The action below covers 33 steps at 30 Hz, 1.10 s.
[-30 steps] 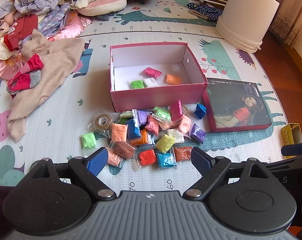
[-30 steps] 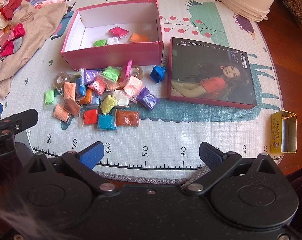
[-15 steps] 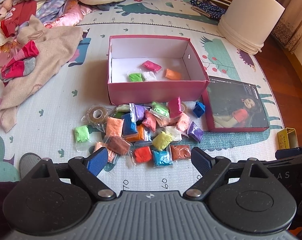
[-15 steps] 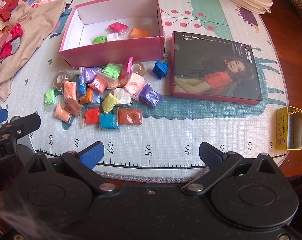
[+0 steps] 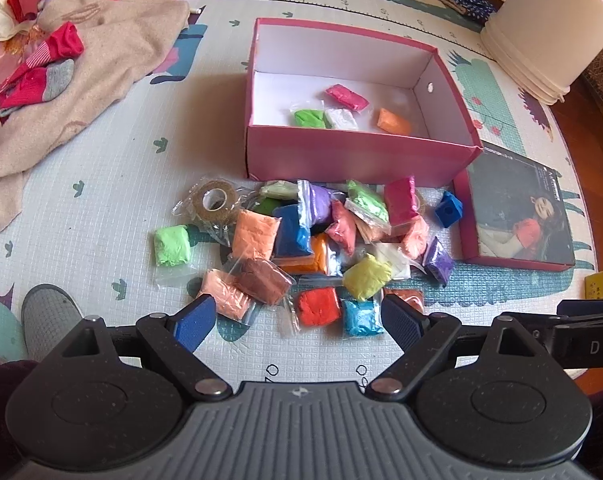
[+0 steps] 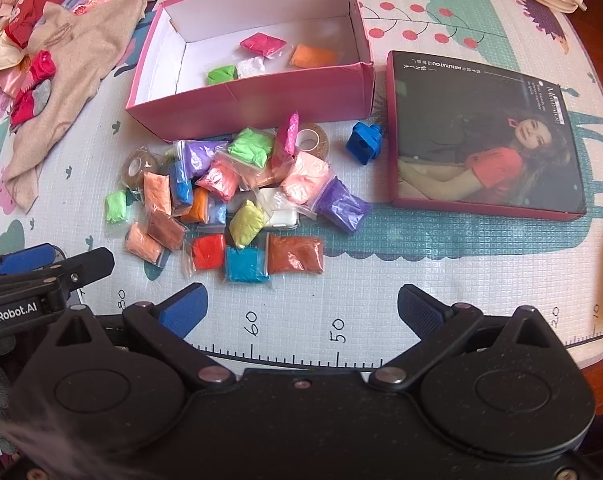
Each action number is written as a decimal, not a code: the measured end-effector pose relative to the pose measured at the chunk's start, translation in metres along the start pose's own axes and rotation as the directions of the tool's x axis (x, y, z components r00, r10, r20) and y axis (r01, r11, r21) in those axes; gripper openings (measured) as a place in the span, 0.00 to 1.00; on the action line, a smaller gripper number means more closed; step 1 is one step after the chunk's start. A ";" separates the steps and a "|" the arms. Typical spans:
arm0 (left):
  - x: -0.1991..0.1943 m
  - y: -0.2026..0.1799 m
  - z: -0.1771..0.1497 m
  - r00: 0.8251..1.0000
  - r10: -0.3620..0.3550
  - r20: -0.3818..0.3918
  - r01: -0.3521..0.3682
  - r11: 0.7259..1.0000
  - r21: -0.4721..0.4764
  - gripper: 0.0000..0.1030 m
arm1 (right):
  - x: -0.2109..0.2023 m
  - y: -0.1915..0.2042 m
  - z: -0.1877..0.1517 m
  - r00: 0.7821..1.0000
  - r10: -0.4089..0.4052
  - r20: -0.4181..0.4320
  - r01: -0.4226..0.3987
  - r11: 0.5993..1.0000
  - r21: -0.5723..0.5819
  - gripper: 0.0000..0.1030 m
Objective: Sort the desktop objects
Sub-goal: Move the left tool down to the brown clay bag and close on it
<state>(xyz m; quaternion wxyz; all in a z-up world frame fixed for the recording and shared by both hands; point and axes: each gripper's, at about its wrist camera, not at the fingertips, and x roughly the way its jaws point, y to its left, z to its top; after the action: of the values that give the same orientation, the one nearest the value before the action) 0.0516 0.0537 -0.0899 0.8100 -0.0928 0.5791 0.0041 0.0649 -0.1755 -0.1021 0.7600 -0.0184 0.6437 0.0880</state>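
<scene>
I knelt over a patterned play mat (image 5: 101,208) that covered the floor. At its far left lay a heap of clothes (image 5: 61,40), a beige garment spread in front of it, and at the far right stood a white cylindrical bin (image 5: 549,28). Near the middle of the mat sat the open pink box (image 5: 341,160), white inside, with four bags in it: a pink one, a green one, a white one and an orange one (image 5: 393,121). Its lid (image 6: 485,132), printed with a photograph, lay flat just beside the box on the right.

In front of the box sprawled the pile of small clay bags (image 5: 321,240), many colours overlapping. A roll of brown tape (image 5: 215,200) in clear wrap lay at the pile's left edge, and a second roll (image 6: 313,140) peeked out near the box wall. A blue block (image 6: 364,146) rested between the pile and the lid. A yellow tin (image 5: 601,286) lay at the mat's right edge.

My left gripper (image 5: 297,320) hung over the near edge of the pile with its fingers spread wide and nothing between them; the red bag (image 5: 318,306) and light blue bag (image 5: 361,317) lay in the gap below. My right gripper (image 6: 301,308) hovered nearer to me over bare mat, equally wide apart and empty, with the brown bag (image 6: 295,255) just beyond its tips.
</scene>
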 end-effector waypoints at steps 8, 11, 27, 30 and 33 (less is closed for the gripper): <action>0.034 0.035 -0.002 1.000 0.006 -0.024 -0.007 0.999 -0.052 0.87 | 0.034 0.003 0.012 0.999 0.038 -0.019 -0.038 0.999 -0.021 0.99; 0.046 0.034 -0.003 1.000 0.013 -0.025 -0.013 1.000 -0.012 0.87 | 0.046 0.004 0.015 0.998 0.052 -0.027 -0.053 0.998 -0.026 0.99; 0.106 0.007 -0.012 0.998 0.069 -0.005 -0.065 0.966 0.252 0.87 | 0.089 0.009 0.024 0.985 0.148 -0.083 -0.151 0.988 -0.028 0.99; 0.114 0.001 -0.013 0.996 0.085 -0.002 -0.081 0.954 0.288 0.86 | 0.097 0.013 0.022 0.980 0.161 -0.114 -0.166 0.986 -0.032 0.99; 0.123 -0.005 -0.014 0.993 0.116 -0.004 -0.107 0.935 0.338 0.83 | 0.101 0.014 0.022 0.978 0.166 -0.125 -0.171 0.985 -0.028 0.99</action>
<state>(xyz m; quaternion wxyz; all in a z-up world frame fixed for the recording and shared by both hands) 0.0797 0.0344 -0.2091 0.8053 0.0800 0.5853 -0.0502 0.0995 -0.1471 -0.1966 0.7084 0.0162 0.6865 0.1633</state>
